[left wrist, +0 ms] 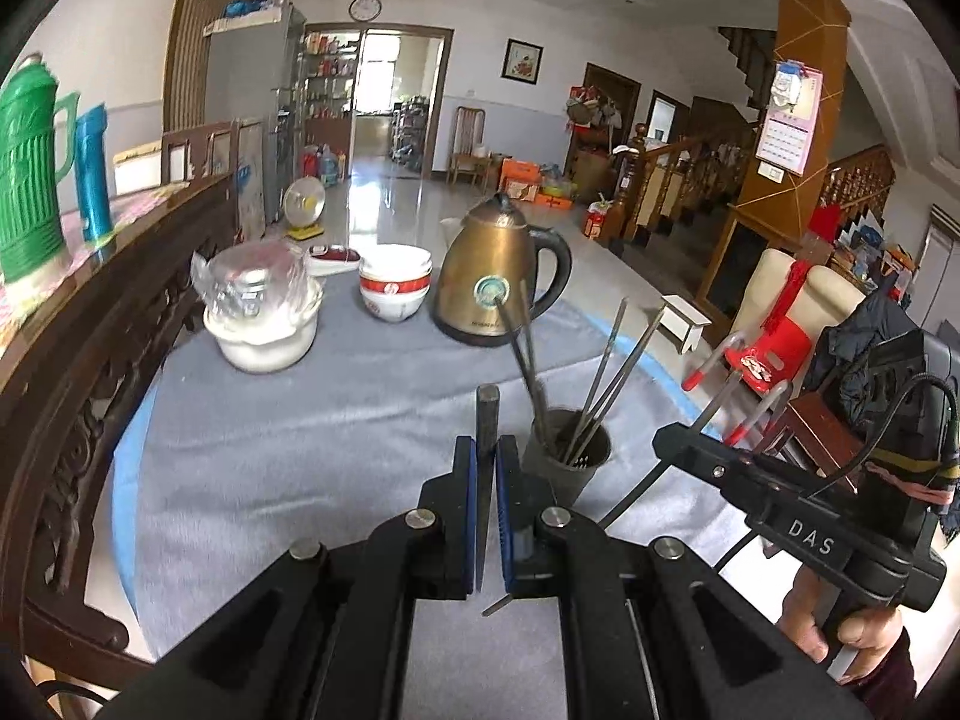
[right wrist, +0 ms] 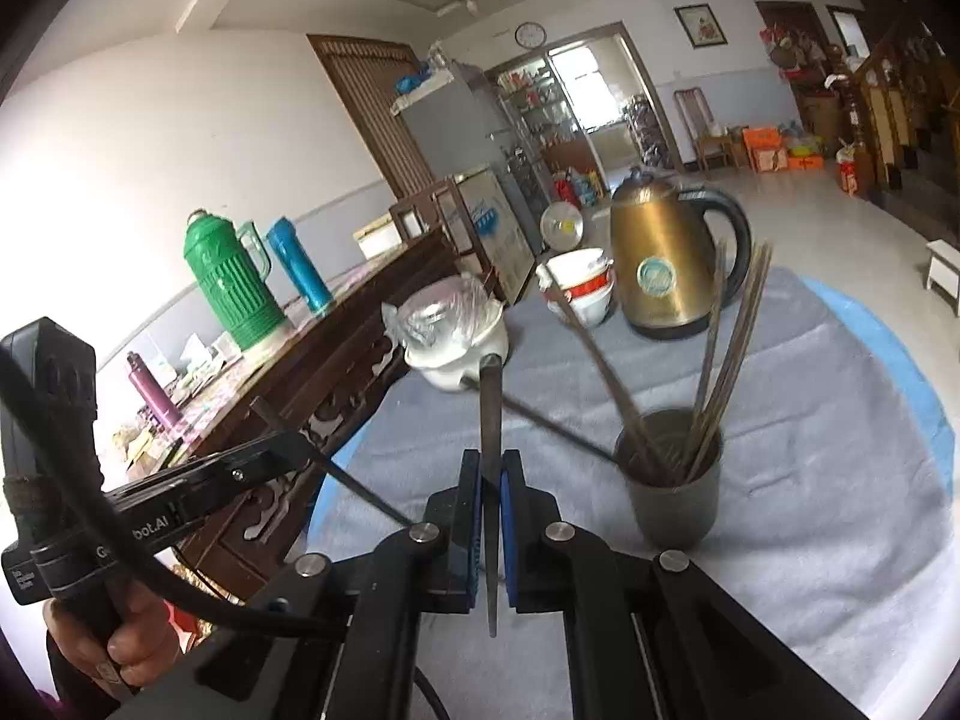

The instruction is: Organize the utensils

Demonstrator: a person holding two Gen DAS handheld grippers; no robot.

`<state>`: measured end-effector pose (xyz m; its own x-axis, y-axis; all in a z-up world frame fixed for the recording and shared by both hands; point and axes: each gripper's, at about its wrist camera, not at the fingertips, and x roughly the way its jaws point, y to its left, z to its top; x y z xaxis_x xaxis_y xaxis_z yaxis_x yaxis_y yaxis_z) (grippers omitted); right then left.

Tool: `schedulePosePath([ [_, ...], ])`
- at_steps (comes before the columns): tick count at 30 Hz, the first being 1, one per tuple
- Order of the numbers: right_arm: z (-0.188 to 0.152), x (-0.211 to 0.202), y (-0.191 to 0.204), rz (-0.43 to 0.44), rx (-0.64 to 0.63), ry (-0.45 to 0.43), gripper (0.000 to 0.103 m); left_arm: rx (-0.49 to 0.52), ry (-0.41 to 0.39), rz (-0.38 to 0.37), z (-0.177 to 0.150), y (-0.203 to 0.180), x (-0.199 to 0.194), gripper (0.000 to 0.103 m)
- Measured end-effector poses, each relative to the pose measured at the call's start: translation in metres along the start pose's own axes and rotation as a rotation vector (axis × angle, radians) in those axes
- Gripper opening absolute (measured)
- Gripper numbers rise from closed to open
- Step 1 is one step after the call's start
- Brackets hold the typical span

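Clamping chopstick [left wrist: 487,420] upright between left claw [left wrist: 487,462] pads.

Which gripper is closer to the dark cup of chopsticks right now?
Left, narrowly. The left gripper, shut on a chopstick, sits right beside the cup. The right gripper, also clamping a chopstick, hangs slightly farther off.

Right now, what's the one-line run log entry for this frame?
left claw: shut on chopstick | right claw: shut on chopstick | cup: holds several chopsticks | cloth: kettle, bowls
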<state>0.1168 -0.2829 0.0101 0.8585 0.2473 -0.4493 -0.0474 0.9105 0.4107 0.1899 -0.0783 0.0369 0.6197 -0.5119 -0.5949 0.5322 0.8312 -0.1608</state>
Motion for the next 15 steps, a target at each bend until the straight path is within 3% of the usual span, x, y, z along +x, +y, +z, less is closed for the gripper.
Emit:
schedulePosePath([
  [15,0.057,-0.046,-0.032,-0.113,0.004,-0.122,0.006,0.075,-0.062,-0.043,0.056,-0.047,-0.006,0.006],
])
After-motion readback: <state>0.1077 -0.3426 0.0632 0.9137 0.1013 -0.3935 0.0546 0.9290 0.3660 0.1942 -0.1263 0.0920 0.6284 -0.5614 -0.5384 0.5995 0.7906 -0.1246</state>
